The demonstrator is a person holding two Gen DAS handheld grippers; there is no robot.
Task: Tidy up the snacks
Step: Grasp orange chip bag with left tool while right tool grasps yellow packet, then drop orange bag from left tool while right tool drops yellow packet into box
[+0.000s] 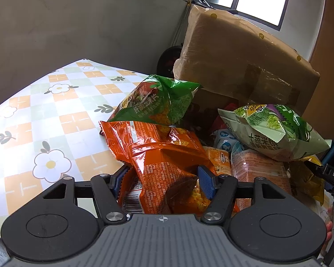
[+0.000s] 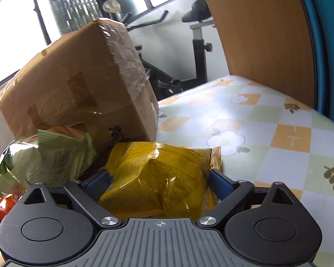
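A checkered, flower-printed tablecloth is being used as the surface, with a taped cardboard box at its back. Just before the box, an orange snack bag is being pinched by the downward-tilted left gripper. To the box's right, a yellow snack bag is being flanked closely by the right gripper; contact cannot be told.

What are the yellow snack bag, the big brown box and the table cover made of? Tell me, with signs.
Yellow snack bag: thin glossy plastic film, likely; it crinkles, with a crimped end seal.
Brown box: cardboard wrapped in clear shiny tape or film; wrinkled glare over the edges.
Table cover: probably printed vinyl; smooth and slightly reflective.
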